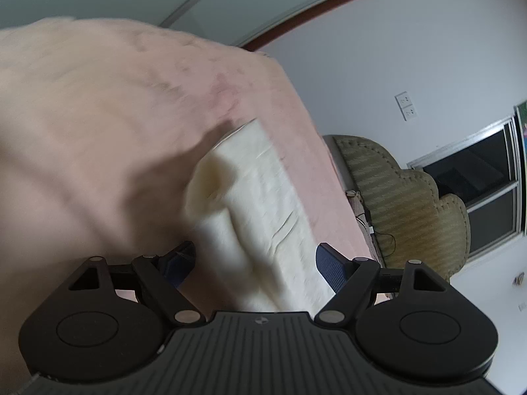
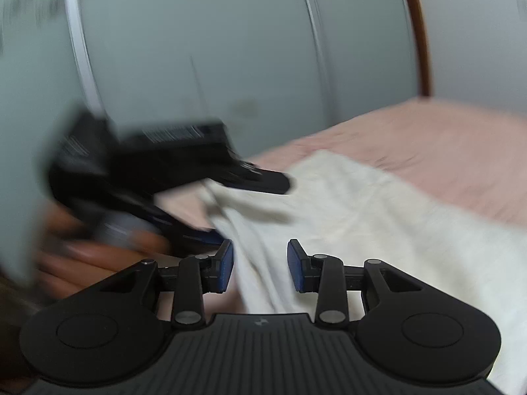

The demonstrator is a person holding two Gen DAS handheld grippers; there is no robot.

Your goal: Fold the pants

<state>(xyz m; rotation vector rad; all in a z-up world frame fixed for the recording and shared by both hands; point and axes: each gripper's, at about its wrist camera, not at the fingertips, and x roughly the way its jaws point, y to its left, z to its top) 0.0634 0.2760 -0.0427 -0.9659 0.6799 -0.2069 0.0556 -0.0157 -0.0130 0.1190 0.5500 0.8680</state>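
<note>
Nearest the right wrist camera, the right gripper (image 2: 260, 265) stands with its blue-padded fingers (image 2: 225, 266) parted and nothing pinched, and the cream pants (image 2: 346, 230) lie directly between and beyond them, the cloth's near folded edge running up through the gap. From this gripper the garment spreads ahead and off to the right, across the pink bedspread (image 2: 444, 151), so its bulk lies forward-right and its ridge of gathered fabric points ahead and slightly left. In the left wrist view, the left gripper (image 1: 253, 261) is likewise spread wide, its pads on either side of a narrow band of the same cloth; the pants (image 1: 263, 204) stretch away from it as a long strip, their long axis pointing forward and a little left over the bedspread (image 1: 98, 115). Motion blur softens both views, so whether either pad is brushing the cloth is hard to say; neither seems to be clamping it. Farther out in the right view, the left gripper (image 2: 257, 179) hovers ahead and to the left, over the far part of the ridge, with the person's hand (image 2: 82, 256) behind it. Both grippers straddle the fabric, so either could close on it; the right one looks marginally better placed, since the edge runs squarely through its gap. Beyond the bed, an armchair (image 1: 411, 204) sits ahead-right of the left gripper.
</note>
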